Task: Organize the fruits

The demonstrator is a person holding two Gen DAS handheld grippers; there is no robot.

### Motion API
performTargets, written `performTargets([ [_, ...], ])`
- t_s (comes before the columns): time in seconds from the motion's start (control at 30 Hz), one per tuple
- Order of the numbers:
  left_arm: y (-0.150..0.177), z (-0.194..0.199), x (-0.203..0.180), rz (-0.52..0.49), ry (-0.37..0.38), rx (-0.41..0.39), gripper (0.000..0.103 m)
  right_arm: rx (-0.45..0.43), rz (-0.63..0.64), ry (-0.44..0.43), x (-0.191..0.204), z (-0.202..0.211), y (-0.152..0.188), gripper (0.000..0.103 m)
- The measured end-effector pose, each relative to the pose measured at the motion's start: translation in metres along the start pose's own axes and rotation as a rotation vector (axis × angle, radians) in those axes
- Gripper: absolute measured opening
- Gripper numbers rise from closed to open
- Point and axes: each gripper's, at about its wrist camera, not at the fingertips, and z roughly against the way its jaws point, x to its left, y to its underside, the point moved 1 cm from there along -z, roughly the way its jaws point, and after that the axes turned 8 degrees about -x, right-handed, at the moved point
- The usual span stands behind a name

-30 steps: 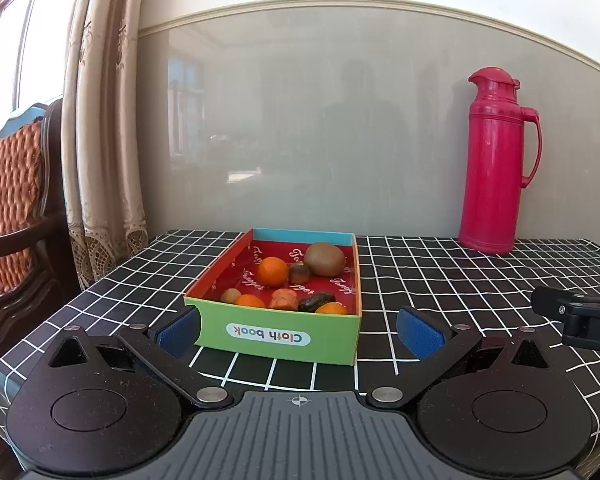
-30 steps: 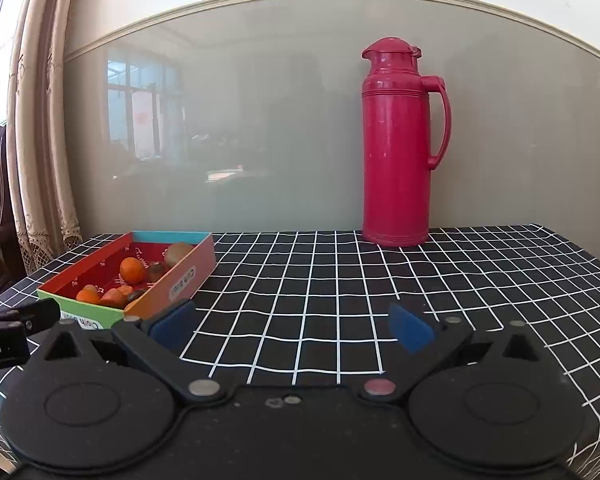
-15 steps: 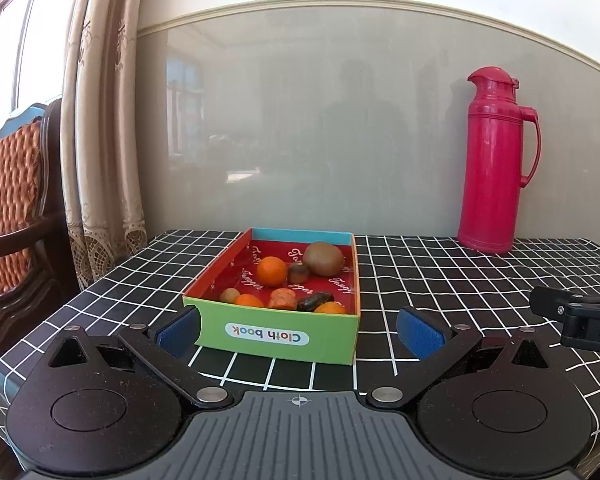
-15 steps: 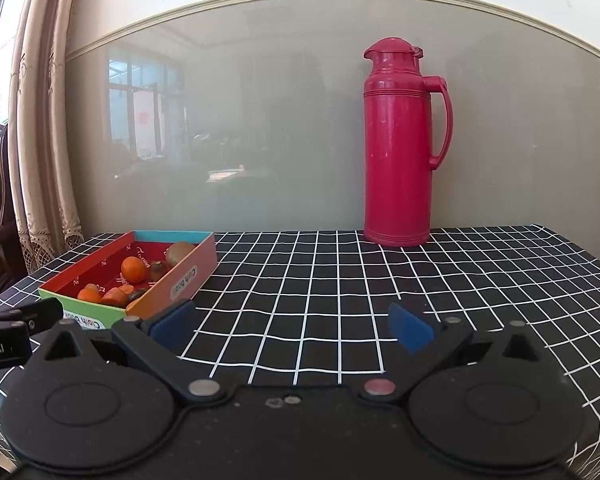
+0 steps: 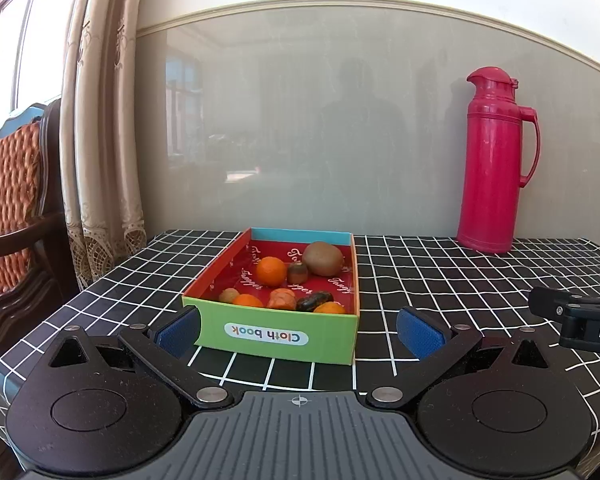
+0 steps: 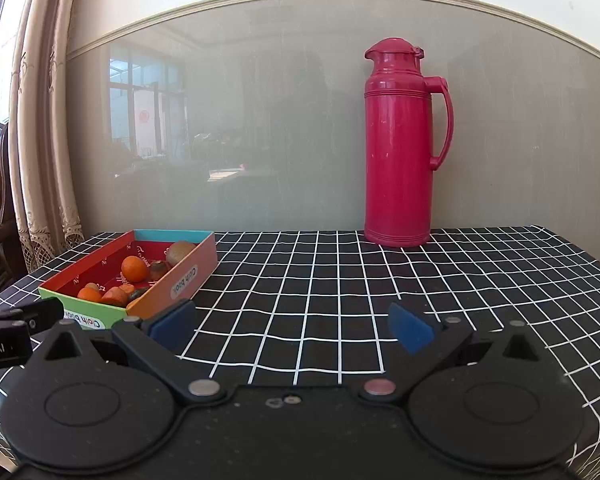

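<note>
Nothing had shifted over the last second: fruits [image 5: 284, 280] lay inside the cloth-book box [image 5: 276, 334]; left gripper [image 5: 298, 326] and right gripper [image 6: 290, 326] hovered near it, tongs apart, empty.

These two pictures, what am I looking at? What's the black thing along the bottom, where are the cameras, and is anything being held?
The black shape at the bottom of each picture is a hand-held gripper with two blue-padded fingers; no robot arm, a person carries one in each hand. Each has a wide-angle camera looking forward along its fingers, which is why the walls curve.

One picture looks out from the left gripper, the other from the right gripper. Both are open and hold nothing.

In front lies a table with a black-and-white checked cloth. On it sits a box marked "Cloth book", holding small fruits: oranges, a kiwi and some darker pieces I cannot identify. A red flask stands upright near the wall, well apart from the box. The left gripper points straight at the box.
</note>
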Motion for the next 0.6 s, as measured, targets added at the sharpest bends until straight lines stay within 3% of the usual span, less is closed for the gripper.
performTargets([
  [0.6,0.0006,-0.0003,0.0001,0.000,0.001,-0.001,0.103,-0.001,0.000,0.000,0.0008,0.0001,0.0006,0.103],
])
